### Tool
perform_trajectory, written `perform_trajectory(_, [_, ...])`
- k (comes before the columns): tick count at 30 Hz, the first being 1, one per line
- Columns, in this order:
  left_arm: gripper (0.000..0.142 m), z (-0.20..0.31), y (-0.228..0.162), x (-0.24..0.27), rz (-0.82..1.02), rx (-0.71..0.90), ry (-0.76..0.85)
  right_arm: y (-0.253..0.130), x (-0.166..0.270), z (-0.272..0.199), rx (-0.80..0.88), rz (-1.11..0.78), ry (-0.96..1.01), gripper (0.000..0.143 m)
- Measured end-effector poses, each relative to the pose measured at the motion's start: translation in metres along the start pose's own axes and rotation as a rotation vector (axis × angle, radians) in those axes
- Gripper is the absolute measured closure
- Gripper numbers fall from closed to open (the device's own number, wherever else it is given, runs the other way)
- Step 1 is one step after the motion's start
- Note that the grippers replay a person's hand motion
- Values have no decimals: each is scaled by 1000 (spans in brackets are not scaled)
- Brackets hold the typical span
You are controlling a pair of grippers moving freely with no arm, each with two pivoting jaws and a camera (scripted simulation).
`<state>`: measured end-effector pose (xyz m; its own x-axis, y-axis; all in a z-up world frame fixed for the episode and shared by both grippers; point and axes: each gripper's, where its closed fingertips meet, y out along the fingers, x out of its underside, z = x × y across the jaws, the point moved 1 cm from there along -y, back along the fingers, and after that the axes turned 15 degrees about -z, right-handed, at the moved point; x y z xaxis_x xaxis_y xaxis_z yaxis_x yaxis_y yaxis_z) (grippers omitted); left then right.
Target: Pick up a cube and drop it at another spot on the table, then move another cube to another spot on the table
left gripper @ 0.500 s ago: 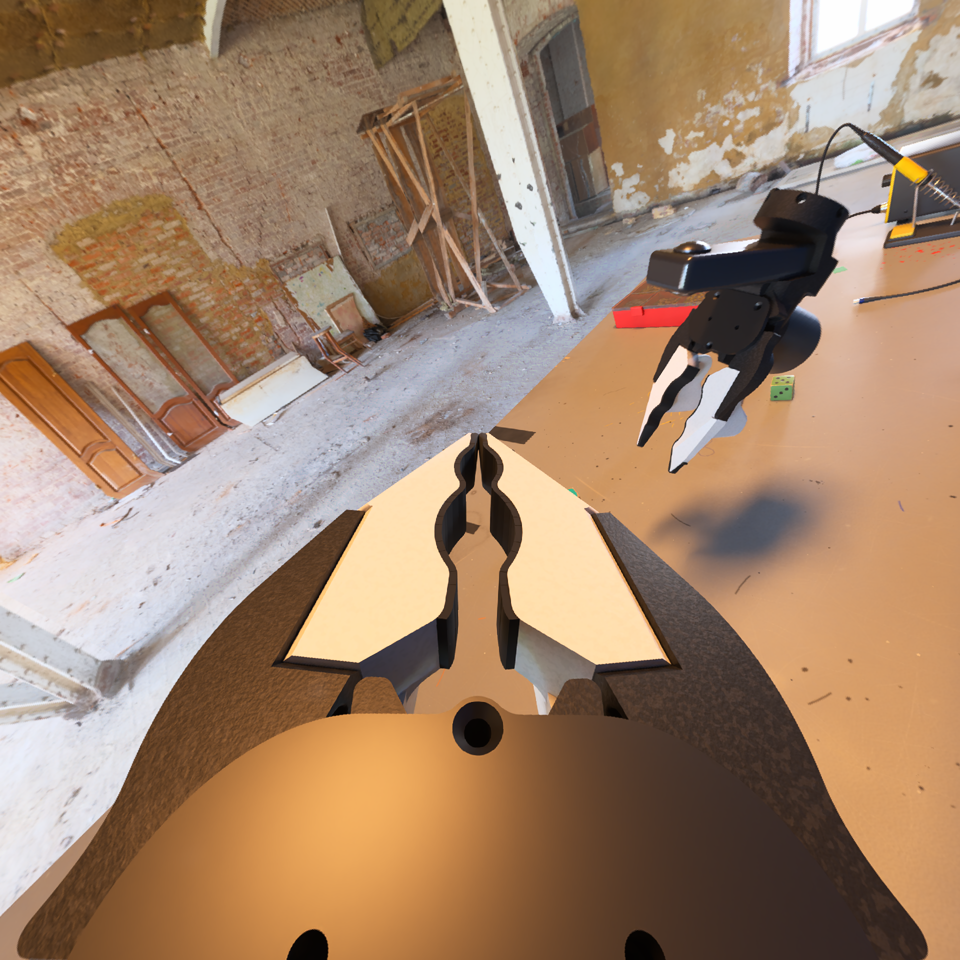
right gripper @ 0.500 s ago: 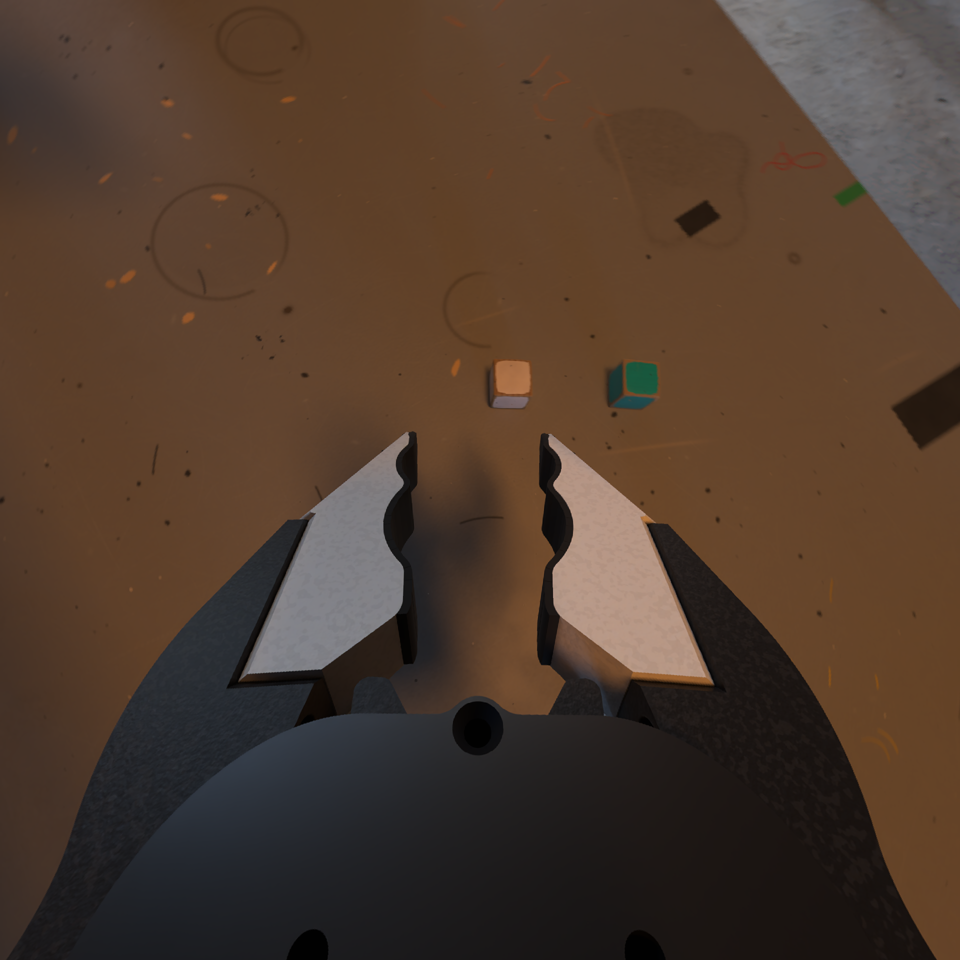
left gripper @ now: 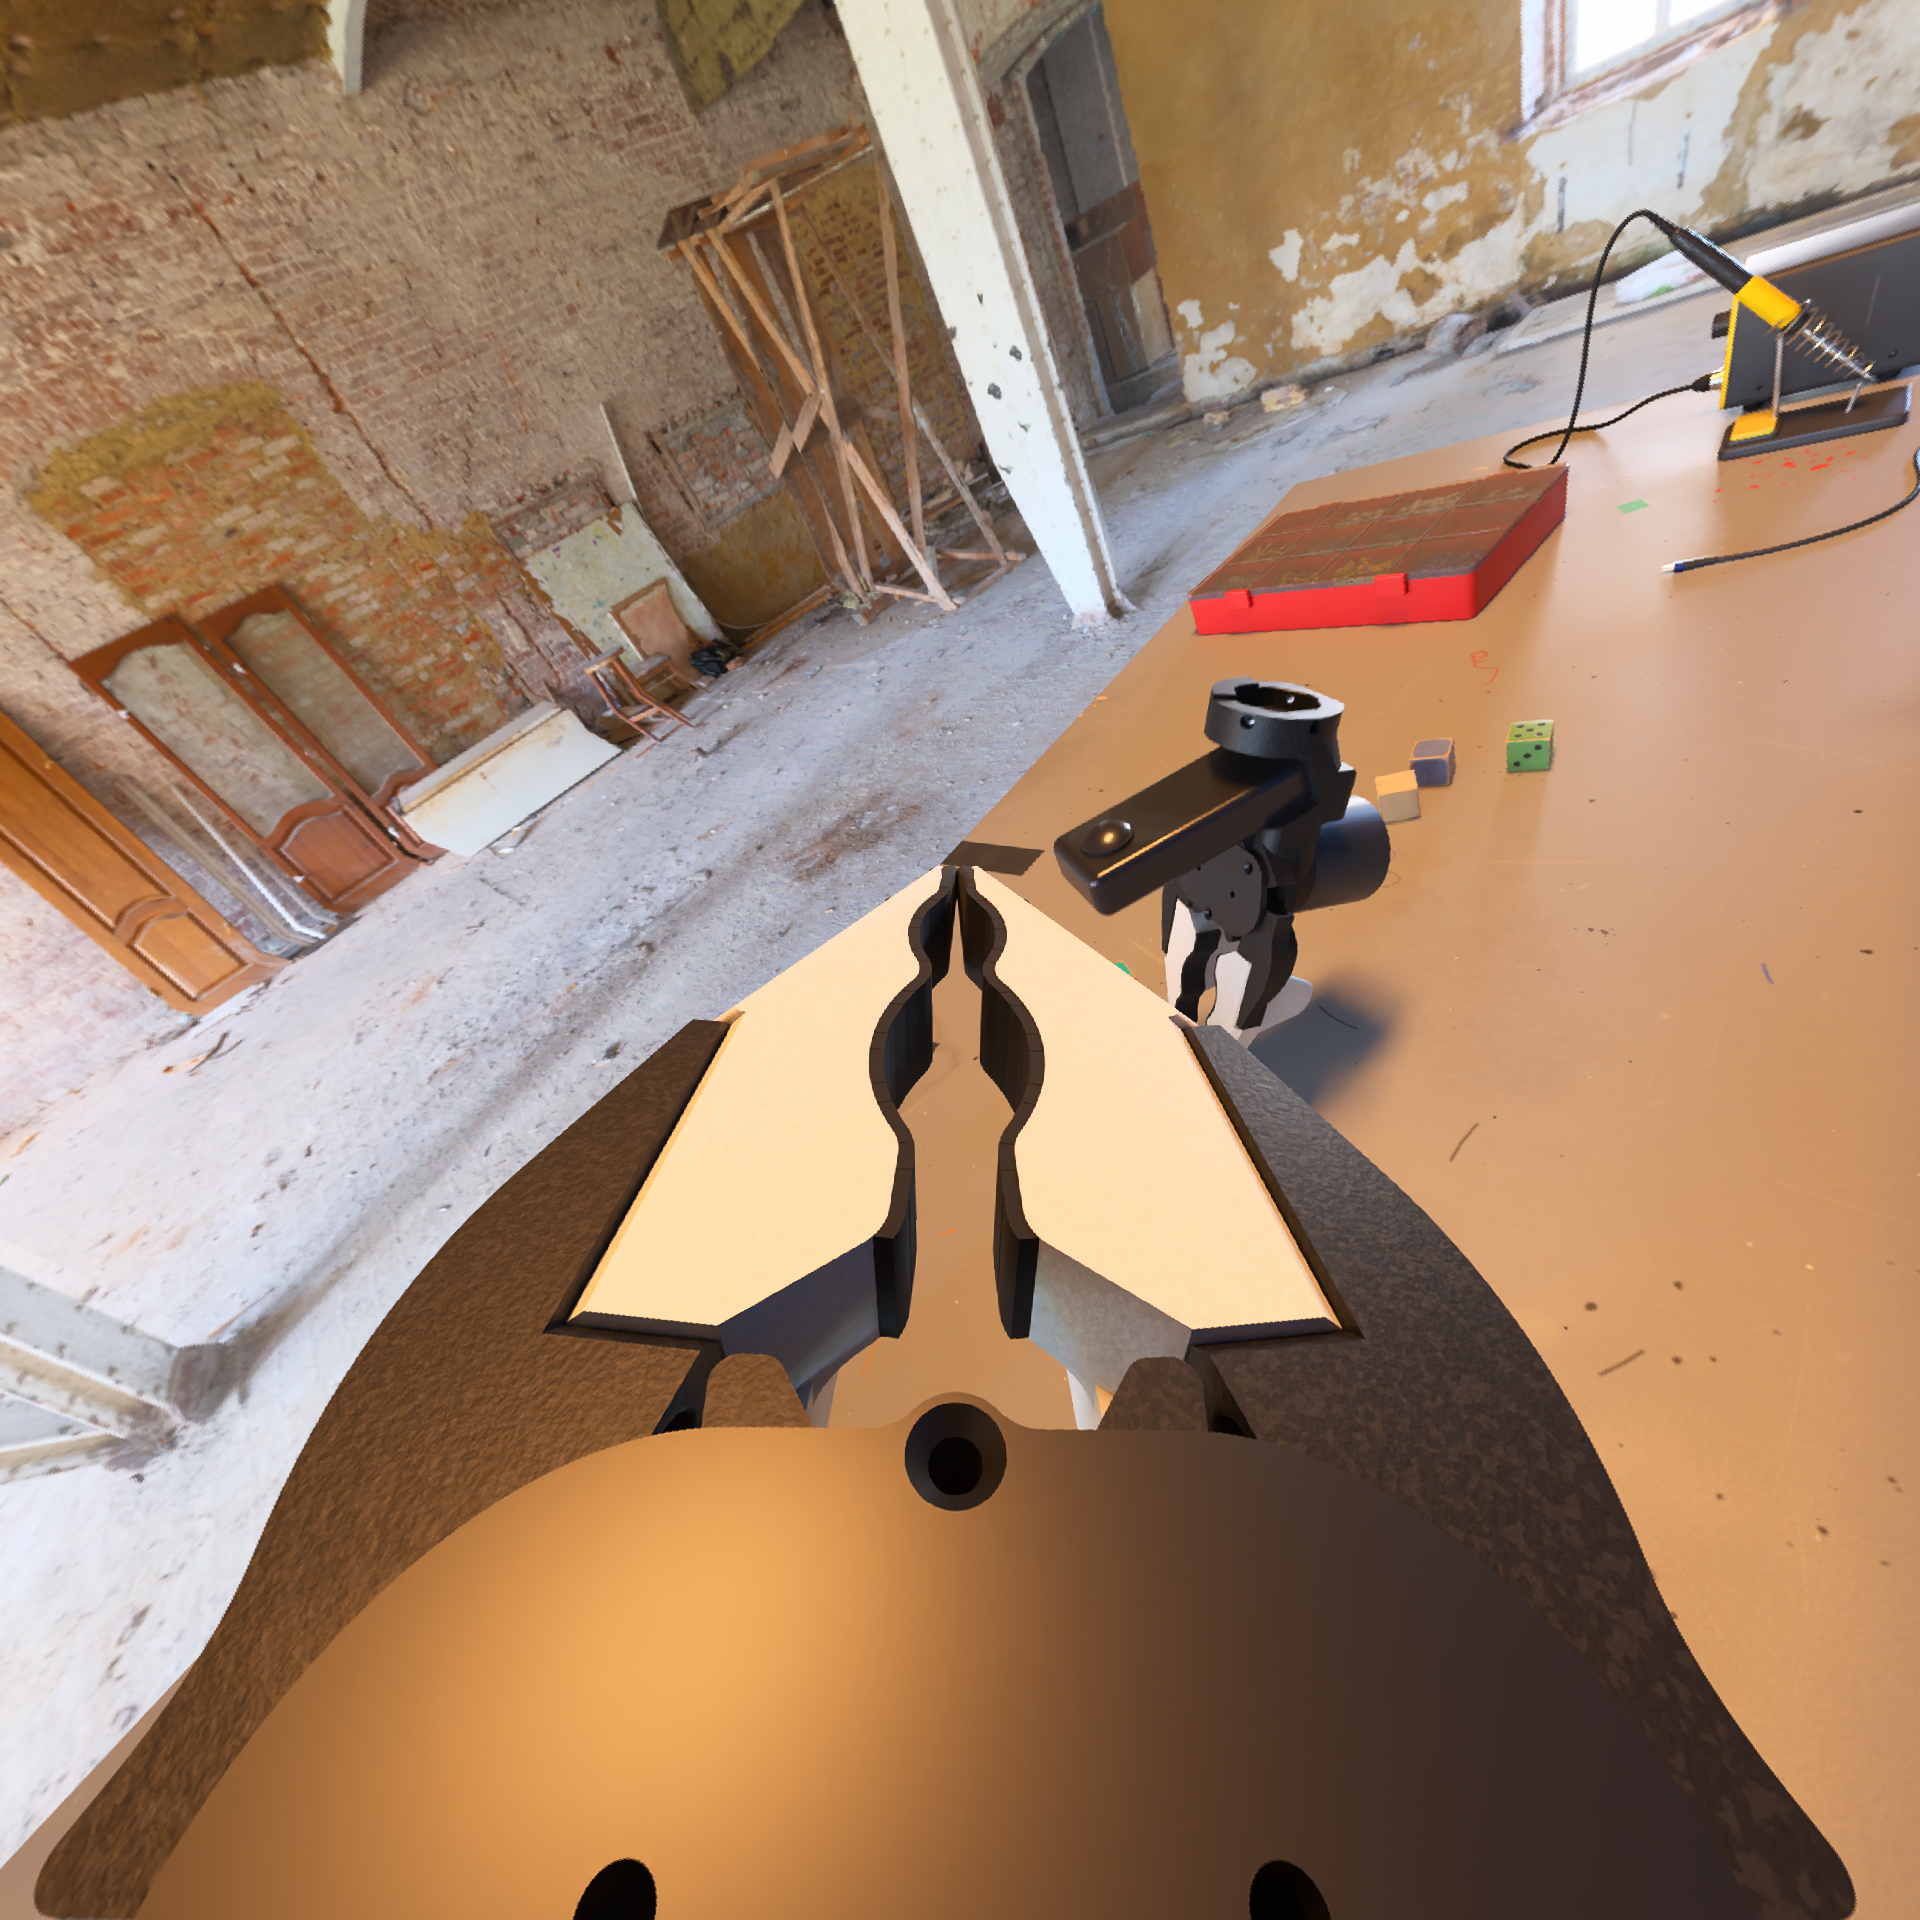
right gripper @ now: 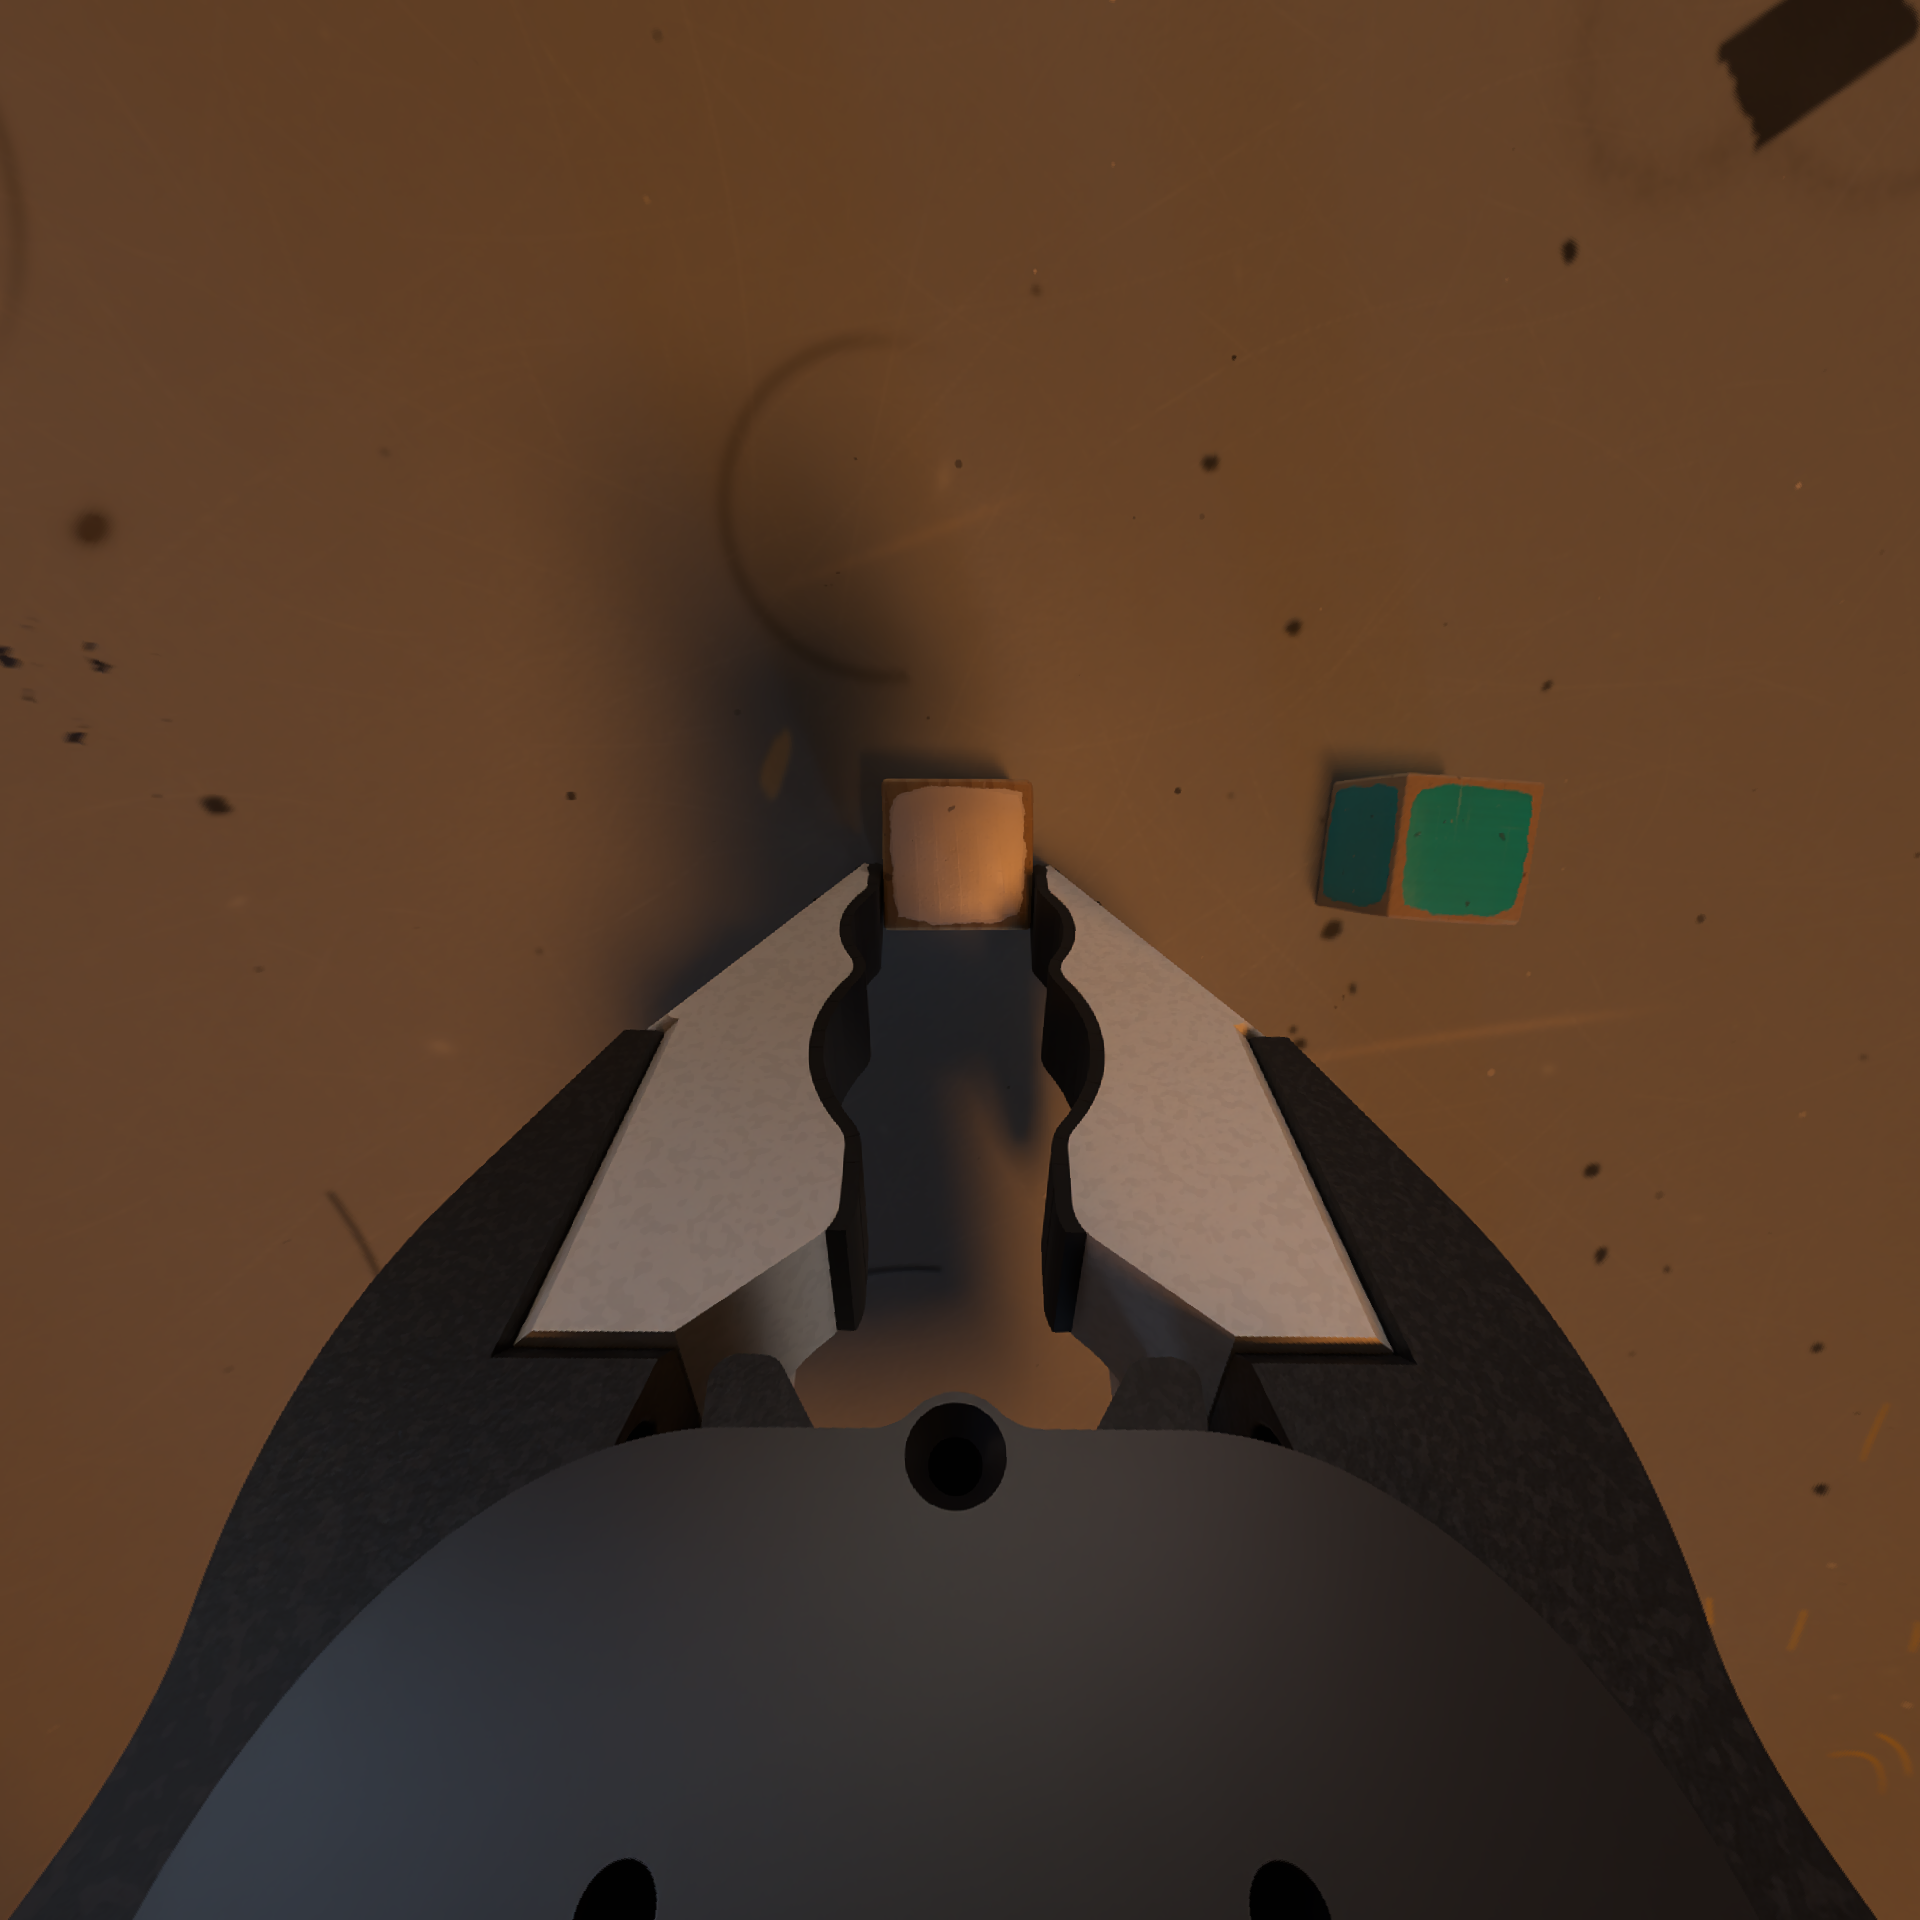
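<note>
1. In the left wrist view, the left gripper [left gripper: 956, 883] hangs near the edge of the brown wooden table [left gripper: 1662, 1143]. Its cream fingers are pressed almost together with nothing between them. It looks like it is waiting out of the way.
2. Farther off in the same view, the black right gripper [left gripper: 1231, 1013] points down with its tips close to the table. Behind it sit a small tan cube [left gripper: 1397, 798], a small grey-purple cube [left gripper: 1434, 761] and a green cube with black dots [left gripper: 1529, 746]. A flat red box [left gripper: 1382, 566] and a yellow and black soldering iron stand [left gripper: 1787, 353] are far back.
3. In the right wrist view, the right gripper's pale fingers stand on each side of a small orange-topped wooden cube [right gripper: 956, 854]. They touch it or nearly touch it, and I think they are squeezing it so it can be lifted.
4. A green and teal wooden cube [right gripper: 1429, 847] sits on the table to the right, well apart, likely for the second move.
</note>
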<state>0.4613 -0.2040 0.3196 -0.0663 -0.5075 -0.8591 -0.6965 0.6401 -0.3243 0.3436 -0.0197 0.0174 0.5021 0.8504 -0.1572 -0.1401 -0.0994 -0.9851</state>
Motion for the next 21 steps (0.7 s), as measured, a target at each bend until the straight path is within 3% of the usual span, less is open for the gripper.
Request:
perform_trajectory(3, [142, -1, 0, 1, -1, 1, -3, -23, 0, -3, 5, 56, 24, 116])
perform_trajectory(7, [142, -3, -2, 1, 3, -5, -10, -118, 11, -12, 98, 333, 83, 116])
perform_trajectory(10, [142, -3, -3, 0, 5, -6, -12, -190, 65, 1, 264, 434, 180, 116])
perform_trajectory(12, [142, -2, -3, -1, 10, -5, -10, -218, 116, 21, 332, 452, 317, 116])
perform_trajectory(15, [142, 1, -4, -4, 17, 0, -5, -205, 187, 47, 233, 387, 553, 116])
perform_trajectory(18, [142, 3, -3, -5, 19, 3, -2, -150, 236, 56, 65, 219, 687, 116])
perform_trajectory(21, [142, 4, -1, -4, 10, 5, -5, -97, 263, 54, 13, 54, 707, 116])
